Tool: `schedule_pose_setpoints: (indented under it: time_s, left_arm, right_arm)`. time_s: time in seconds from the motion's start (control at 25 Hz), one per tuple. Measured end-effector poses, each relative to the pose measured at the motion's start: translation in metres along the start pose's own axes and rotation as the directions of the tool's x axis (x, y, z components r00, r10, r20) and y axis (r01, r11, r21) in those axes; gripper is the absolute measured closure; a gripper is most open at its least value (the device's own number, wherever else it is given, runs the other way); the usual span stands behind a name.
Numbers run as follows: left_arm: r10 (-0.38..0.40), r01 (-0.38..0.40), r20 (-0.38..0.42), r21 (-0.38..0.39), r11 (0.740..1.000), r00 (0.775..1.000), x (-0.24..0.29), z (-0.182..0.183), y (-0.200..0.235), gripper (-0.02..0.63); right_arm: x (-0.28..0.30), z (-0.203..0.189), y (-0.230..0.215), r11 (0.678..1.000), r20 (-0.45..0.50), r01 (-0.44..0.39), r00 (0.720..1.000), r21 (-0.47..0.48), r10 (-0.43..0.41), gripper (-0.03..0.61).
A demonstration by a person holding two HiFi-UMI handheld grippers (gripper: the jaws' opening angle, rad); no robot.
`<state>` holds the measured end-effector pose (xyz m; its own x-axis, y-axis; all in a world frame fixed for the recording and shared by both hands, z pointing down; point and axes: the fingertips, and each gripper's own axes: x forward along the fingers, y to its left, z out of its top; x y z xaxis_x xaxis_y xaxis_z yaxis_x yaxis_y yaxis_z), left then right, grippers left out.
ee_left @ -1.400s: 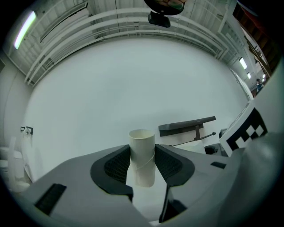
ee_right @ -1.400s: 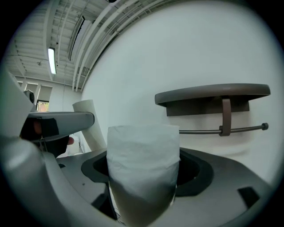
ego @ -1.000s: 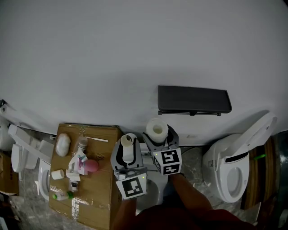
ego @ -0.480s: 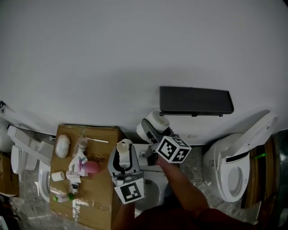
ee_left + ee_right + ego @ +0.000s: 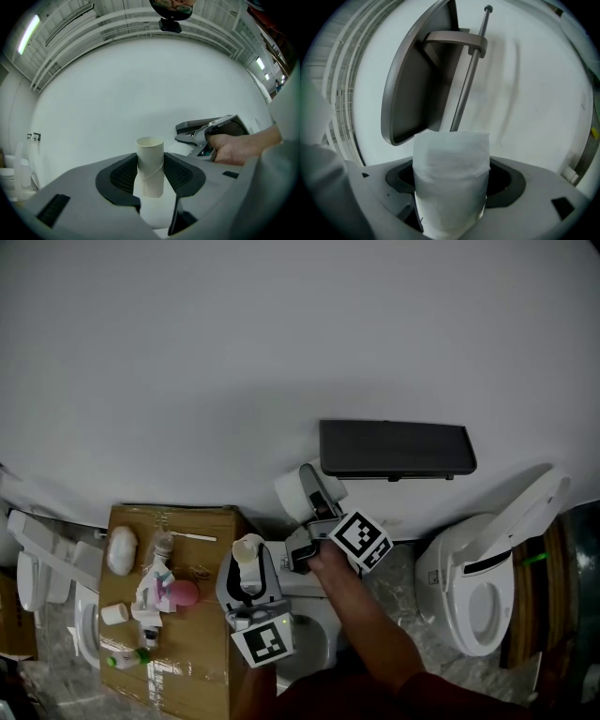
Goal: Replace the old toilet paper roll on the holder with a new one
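Observation:
My left gripper (image 5: 247,561) is shut on an empty cardboard tube (image 5: 247,547), held upright; in the left gripper view the tube (image 5: 150,164) stands between the dark pads (image 5: 125,174). My right gripper (image 5: 304,495) is shut on a full white toilet paper roll (image 5: 292,491), turned on its side just left of the dark wall holder (image 5: 397,448). In the right gripper view the roll (image 5: 451,183) fills the jaws, and the holder's raised cover (image 5: 417,79) and bare metal rod (image 5: 468,75) lie right ahead of it.
A cardboard box (image 5: 202,652) at the left carries bottles, a white pouch and a pink thing (image 5: 182,592). A white toilet with its lid up (image 5: 483,573) stands at the right. Another white fixture (image 5: 305,634) sits below my hands. The wall is plain white.
My right gripper has rolled over and carried the roll up and left, from upright to lying sideways beside the holder. My left gripper with the tube has sunk slightly.

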<state>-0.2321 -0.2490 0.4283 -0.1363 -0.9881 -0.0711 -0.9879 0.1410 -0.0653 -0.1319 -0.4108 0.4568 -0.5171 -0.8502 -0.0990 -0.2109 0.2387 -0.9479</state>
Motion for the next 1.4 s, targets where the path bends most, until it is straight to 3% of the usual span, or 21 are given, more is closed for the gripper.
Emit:
schedule_pose_setpoints:
  time_s: [0.4, 0.8, 0.96, 1.2, 1.4]
  left_arm:
    - [-0.023, 0.023, -0.005, -0.023, 0.999, 1.0, 0.003, -0.003, -0.01, 0.423]
    - [-0.056, 0.056, -0.005, -0.031, 0.998, 0.998, 0.006, -0.004, -0.028, 0.423]
    - [-0.071, 0.071, -0.006, -0.029, 0.997, 0.997, 0.006, -0.003, -0.037, 0.423]
    - [-0.077, 0.076, -0.008, -0.02, 0.997, 0.997, 0.006, -0.002, -0.039, 0.423]
    - [-0.068, 0.068, -0.008, -0.024, 0.997, 0.998, 0.005, -0.001, -0.035, 0.423]
  right_arm:
    - [-0.013, 0.047, -0.005, 0.991, 0.154, -0.032, 0.988, 0.127, 0.012, 0.195]
    - [-0.04, 0.098, -0.025, 0.983, 0.284, -0.026, 0.958, 0.184, -0.028, 0.195]
    - [-0.046, 0.102, -0.028, 0.983, 0.296, -0.025, 0.955, 0.181, -0.03, 0.196]
    - [-0.045, 0.098, -0.035, 0.956, 0.323, -0.097, 0.946, 0.276, 0.002, 0.195]
    - [-0.048, 0.098, -0.03, 0.954, 0.347, -0.118, 0.938, 0.276, 0.015, 0.193]
